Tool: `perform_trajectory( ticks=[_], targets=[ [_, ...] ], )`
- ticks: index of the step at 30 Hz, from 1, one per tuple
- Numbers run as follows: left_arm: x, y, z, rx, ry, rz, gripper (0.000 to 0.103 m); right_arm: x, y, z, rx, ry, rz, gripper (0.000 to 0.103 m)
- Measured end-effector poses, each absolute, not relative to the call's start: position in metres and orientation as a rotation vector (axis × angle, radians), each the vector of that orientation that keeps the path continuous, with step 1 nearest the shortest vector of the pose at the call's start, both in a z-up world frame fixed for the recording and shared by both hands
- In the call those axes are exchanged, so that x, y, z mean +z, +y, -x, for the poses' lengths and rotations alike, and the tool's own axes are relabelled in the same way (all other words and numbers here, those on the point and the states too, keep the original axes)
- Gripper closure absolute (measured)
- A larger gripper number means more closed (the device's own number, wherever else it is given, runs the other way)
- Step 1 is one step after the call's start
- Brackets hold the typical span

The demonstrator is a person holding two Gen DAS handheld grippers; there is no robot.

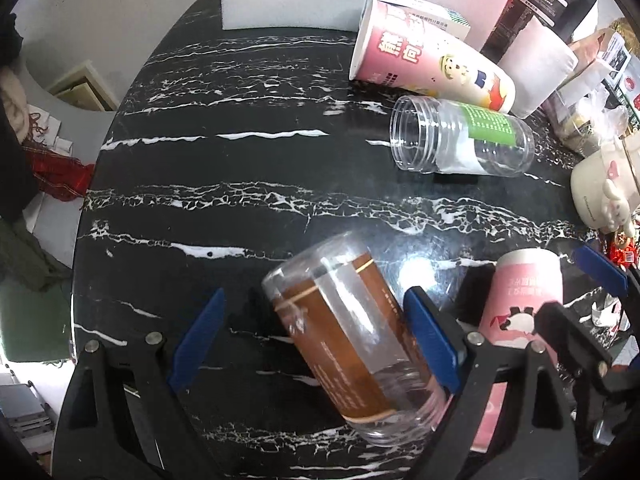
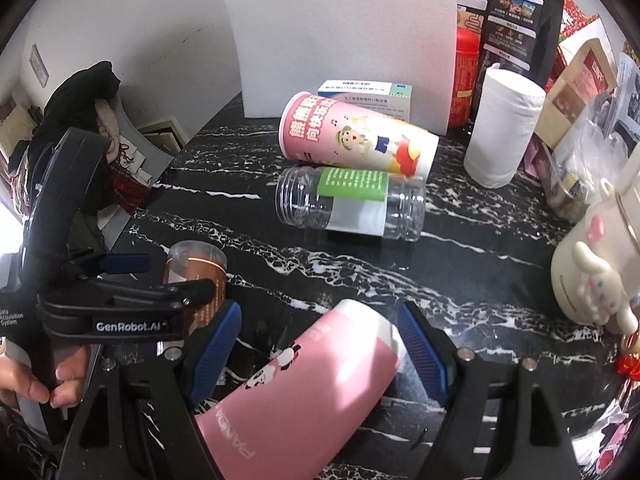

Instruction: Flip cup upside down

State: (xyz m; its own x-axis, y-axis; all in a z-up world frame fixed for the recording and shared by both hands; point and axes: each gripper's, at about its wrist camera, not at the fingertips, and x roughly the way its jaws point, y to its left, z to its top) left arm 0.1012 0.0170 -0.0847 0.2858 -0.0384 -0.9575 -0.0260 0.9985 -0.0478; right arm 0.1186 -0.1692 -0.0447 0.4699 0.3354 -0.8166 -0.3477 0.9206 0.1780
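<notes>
A clear jar with a brown label [image 1: 344, 344] stands upside down on the black marble table [image 1: 240, 168], between the blue fingers of my left gripper [image 1: 316, 340]. The jaws are wide open; only the right pad is near it. It also shows in the right wrist view [image 2: 196, 276]. A pink panda cup [image 2: 304, 384] stands upside down between the open blue pads of my right gripper [image 2: 320, 348], with gaps on both sides. It shows in the left wrist view [image 1: 520, 304] too.
A pink cartoon paper cup [image 2: 356, 140] and a clear jar with a green label [image 2: 352, 204] lie on their sides farther back. A paper roll [image 2: 500, 128], white foam board [image 2: 344, 44], black pouch [image 2: 516, 24], boxes and a cream mug [image 2: 592, 276] crowd the back and right.
</notes>
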Motion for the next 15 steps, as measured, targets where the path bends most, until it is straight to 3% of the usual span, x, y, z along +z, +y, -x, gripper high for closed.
perform_trajectory(
  ticks=[15],
  targets=[
    [-0.101, 0.016, -0.114, -0.044, 1.331, 0.070, 0.017, -0.050, -0.169, -0.125, 0.425, 1.009, 0.006, 0.022]
  ],
)
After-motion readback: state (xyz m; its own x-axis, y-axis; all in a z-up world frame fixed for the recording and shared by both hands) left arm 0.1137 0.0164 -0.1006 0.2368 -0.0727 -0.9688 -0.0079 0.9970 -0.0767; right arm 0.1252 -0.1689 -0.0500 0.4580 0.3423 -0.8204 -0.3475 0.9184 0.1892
